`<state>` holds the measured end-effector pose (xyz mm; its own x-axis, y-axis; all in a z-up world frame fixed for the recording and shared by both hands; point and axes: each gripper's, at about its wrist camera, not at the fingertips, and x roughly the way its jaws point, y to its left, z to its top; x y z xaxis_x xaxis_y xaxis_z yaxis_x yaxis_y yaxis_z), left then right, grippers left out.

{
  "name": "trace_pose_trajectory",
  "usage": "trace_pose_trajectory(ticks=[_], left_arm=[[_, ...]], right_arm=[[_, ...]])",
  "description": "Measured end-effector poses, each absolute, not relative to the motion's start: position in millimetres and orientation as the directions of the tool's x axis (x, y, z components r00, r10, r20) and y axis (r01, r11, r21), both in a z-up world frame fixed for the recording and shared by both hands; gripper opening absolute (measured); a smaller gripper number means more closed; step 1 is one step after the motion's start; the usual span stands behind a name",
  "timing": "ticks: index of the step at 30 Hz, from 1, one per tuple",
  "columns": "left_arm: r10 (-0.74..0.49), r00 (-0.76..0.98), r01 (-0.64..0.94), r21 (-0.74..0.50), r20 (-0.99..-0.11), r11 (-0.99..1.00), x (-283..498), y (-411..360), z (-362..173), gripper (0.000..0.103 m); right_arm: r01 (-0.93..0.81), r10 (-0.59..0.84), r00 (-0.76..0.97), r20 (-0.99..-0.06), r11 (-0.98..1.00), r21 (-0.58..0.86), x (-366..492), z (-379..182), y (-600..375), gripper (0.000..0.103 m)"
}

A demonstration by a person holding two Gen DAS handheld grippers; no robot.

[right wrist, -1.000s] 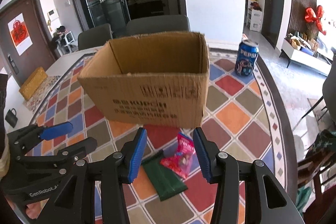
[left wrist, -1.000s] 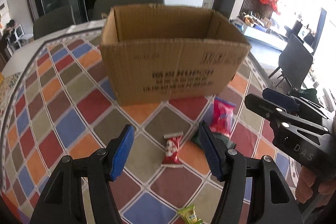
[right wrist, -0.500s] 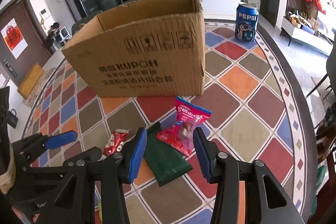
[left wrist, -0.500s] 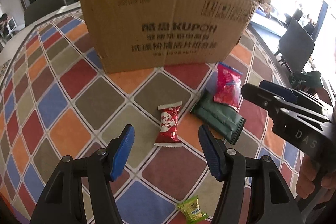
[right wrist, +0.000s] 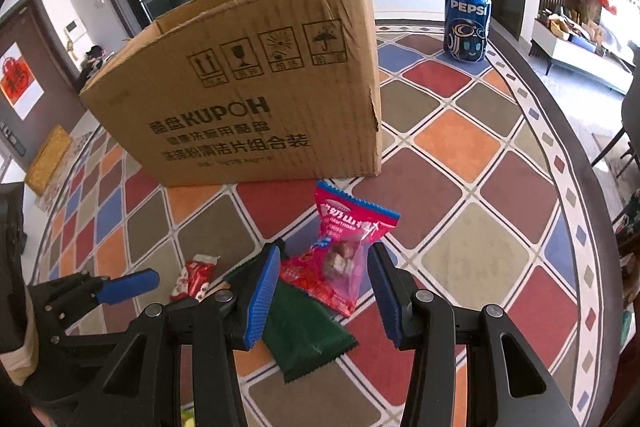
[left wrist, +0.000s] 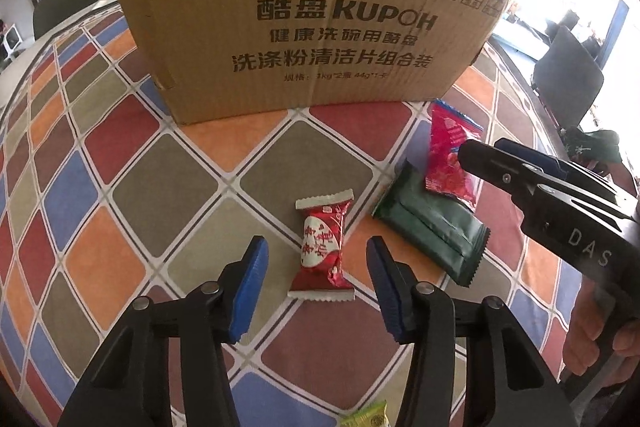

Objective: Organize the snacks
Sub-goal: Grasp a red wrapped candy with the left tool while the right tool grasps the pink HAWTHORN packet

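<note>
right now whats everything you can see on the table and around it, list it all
cardboard box: one, brown, open top, back of table
red candy: one, red and white, flat between left jaws
green packet: one, dark green, right of candy
pink snack bag: one, pink, overlapping green packet
yellow-green sweet: one, near table edge
Pepsi can: one, blue, upright, right of box
tablecloth: one, multicoloured diamonds
chairs: dark, around table
left gripper: black, blue pads, open, just been closing
right gripper: same, open over pink bag

Bright daylight from right-side windows (left wrist: 592, 7), blown-out glare there. Heavy fisheye warp, dark vignette at corners. Centre sharp, soft shadows under the box (left wrist: 304, 27).
</note>
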<state>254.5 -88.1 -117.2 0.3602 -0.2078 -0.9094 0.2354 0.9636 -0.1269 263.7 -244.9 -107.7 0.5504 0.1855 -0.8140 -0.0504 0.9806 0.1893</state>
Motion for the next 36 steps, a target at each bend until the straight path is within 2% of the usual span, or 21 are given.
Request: trace_pose_trajectory(ticks=[8, 20, 22, 26, 36], left_arm=[[-0.215, 0.336, 0.234, -0.14, -0.917, 0.962, 264, -88, -124, 0.043], [-0.242, 0.324, 0.237, -0.169, -0.915, 0.957, 273, -87, -128, 0.024], [-0.245, 0.324, 0.234, -0.174, -0.914, 0.957, 275, -86, -128, 0.024], [-0.25, 0.326, 0.23, -0.18, -0.912, 0.956, 275, -82, -126, 0.023], [-0.268, 0.387, 0.233, -0.188, -0.882, 0.954, 265, -74, -99, 0.022]], right_arm=[[-0.036, 0.17, 0.54, -0.824, 0.983, 0.179, 279, -116, -245, 0.047], [-0.031, 0.174, 0.498, -0.85, 0.983, 0.183, 289, -134, -245, 0.047], [-0.034, 0.178, 0.49, -0.853, 0.982, 0.185, 291, -136, -243, 0.045], [-0.04, 0.174, 0.495, -0.851, 0.983, 0.178, 289, -136, -241, 0.034], [-0.053, 0.171, 0.552, -0.816, 0.984, 0.17, 274, -116, -239, 0.031]])
